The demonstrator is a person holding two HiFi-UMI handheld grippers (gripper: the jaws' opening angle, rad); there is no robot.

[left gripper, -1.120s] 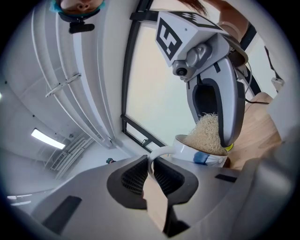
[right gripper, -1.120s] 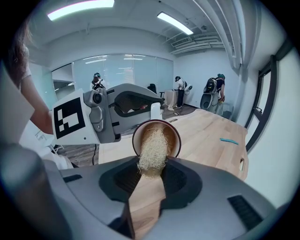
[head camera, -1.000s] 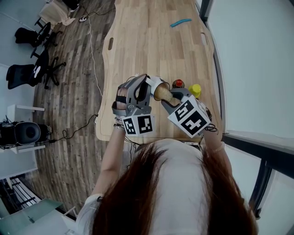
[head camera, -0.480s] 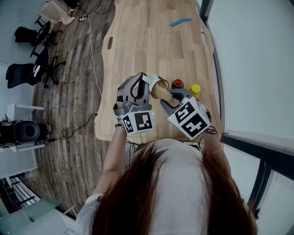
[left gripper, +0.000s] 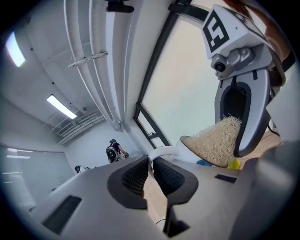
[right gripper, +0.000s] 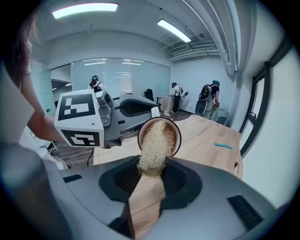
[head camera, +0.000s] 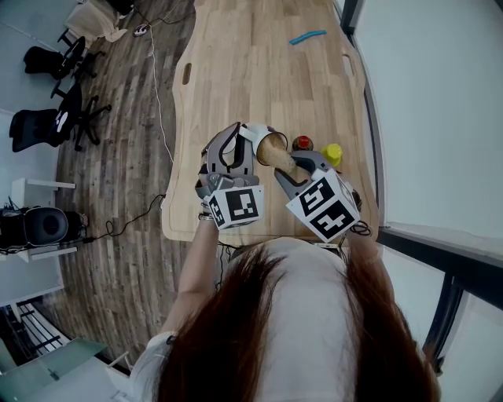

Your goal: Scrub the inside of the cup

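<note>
Evidently mid-scrub: nearest, gripping a straw-coloured fibre scrubber (right gripper: pixel 153 152) in the clenched right tongs (right gripper: pixel 152 171), its far end pushed into the mouth of the cup (right gripper: pixel 173 136); pinching the cup's white handle (left gripper: pixel 161 152) in the left tongs (left gripper: pixel 151 164), tilted aloft over the near tabletop (head camera: pixel 259 71). Cannot tell how clean inside; probably more rubbing left.

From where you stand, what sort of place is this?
Probably an open office or lab: a long wooden table, black office chairs nearby, glass partition walls and ceiling strip lights.
</note>
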